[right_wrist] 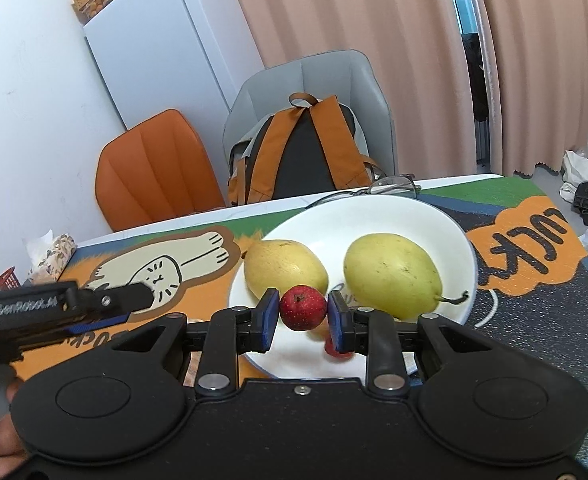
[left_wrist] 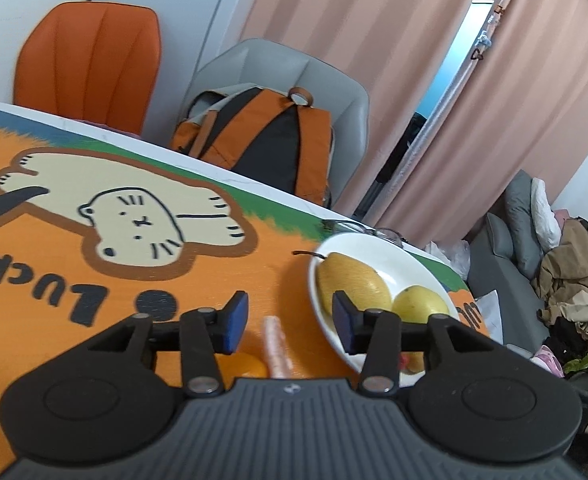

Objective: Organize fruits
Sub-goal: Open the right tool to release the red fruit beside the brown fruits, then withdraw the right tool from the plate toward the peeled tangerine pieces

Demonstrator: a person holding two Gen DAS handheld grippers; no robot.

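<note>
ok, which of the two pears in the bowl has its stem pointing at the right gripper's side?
The greener pear, right half of the white bowl: its stem curls toward the near rim. The yellower pear on the left has its stem facing away.

Lived-in home dining corner: cartoon-cat table mat (left_wrist: 93,208), orange chair (left_wrist: 89,60) and grey chair (right_wrist: 334,80) bearing a backpack (right_wrist: 302,152), white fridge (right_wrist: 165,40) topped with baskets, peach curtains (right_wrist: 354,8), clothes heaped on a grey sofa (left_wrist: 506,280).

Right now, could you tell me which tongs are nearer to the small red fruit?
Right. The right tongs grip the small red fruit above the white plate; the left tongs stand open beside the plate, holding nothing.
</note>
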